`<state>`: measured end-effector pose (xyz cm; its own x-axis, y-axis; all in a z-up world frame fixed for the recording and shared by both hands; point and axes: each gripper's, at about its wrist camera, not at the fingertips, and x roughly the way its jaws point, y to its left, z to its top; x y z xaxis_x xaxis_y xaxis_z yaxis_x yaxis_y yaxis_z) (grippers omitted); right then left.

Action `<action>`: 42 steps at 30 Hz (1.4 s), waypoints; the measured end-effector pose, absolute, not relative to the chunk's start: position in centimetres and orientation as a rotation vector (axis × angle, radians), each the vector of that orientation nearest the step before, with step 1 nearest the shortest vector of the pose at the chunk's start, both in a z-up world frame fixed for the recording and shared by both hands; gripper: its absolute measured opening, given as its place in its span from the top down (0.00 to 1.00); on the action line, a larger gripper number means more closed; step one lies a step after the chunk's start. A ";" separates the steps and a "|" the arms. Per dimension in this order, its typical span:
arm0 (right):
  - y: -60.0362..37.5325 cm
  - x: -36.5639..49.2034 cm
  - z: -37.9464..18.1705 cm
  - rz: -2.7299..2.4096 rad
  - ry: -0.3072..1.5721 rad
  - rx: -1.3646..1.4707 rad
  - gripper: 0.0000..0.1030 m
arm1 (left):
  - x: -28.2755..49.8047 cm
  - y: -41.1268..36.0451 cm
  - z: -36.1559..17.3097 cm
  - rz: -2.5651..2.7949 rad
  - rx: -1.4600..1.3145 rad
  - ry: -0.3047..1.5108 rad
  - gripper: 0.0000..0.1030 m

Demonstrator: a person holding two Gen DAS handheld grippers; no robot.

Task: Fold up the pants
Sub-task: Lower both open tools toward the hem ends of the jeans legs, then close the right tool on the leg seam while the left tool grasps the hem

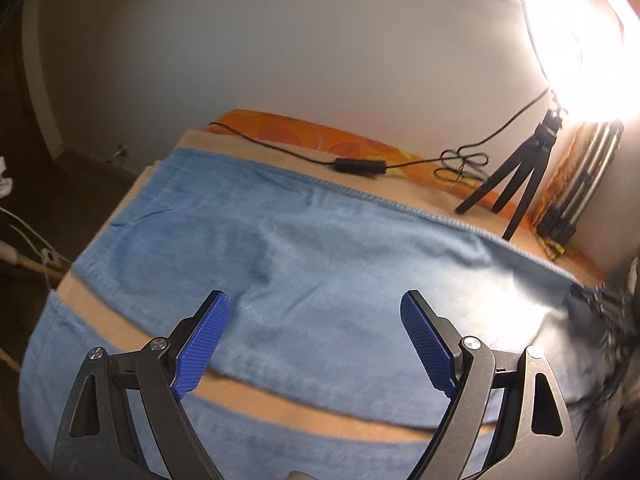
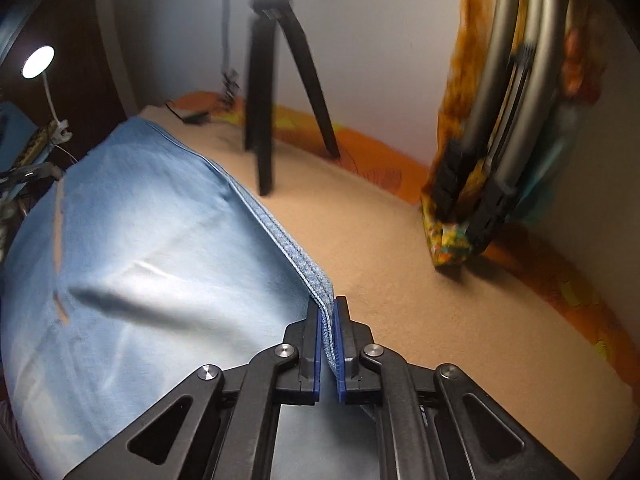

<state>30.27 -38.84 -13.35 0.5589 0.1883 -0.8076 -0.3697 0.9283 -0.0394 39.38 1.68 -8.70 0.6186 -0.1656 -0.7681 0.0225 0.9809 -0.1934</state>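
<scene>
Light blue pants (image 1: 304,264) are spread flat across a tan surface (image 1: 256,402), both legs running left to right with a strip of tan seen between them in the left wrist view. No containers are seen in either view. The left gripper (image 1: 315,344) is held above the nearer part of the far leg, blue pads (image 1: 204,348) spread wide, nothing between them. The left edge of the surface drops to a dark floor (image 1: 80,176) with white cables. Along the far edge a black cable (image 1: 360,166) with an inline box is laid over an orange patterned sheet (image 1: 304,134), a black tripod (image 1: 516,184) is stood at far right under a bright lamp (image 1: 580,40).

In the right wrist view the right gripper (image 2: 328,344) is pinched on the stitched side seam (image 2: 280,240) of the pants, the seam lifted into a ridge. Bare tan surface is left open to the right of the seam. At far right a folded metal frame (image 2: 508,120) wrapped in orange patterned cloth is leaned against the wall.
</scene>
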 end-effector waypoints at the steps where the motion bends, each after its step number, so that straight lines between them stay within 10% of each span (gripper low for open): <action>1: -38.6 29.1 -12.4 0.338 0.897 -0.205 0.98 | 39.8 1.3 -8.6 -0.120 -0.184 0.901 0.14; 27: -32.2 17.7 -7.8 0.414 0.749 -0.349 0.98 | 50.7 0.6 -14.6 -0.046 -0.581 1.032 0.18; 31: -32.1 17.2 -7.4 0.417 0.740 -0.353 0.98 | 51.0 1.5 -15.4 0.007 -0.611 1.011 0.40; 36: -31.8 16.6 -7.3 0.417 0.738 -0.372 0.98 | 50.3 3.4 -15.5 0.030 -0.628 0.947 0.91; 42: -31.4 15.9 -7.0 0.395 0.722 -0.396 0.98 | 48.0 4.4 -12.9 -0.037 -0.564 0.839 0.96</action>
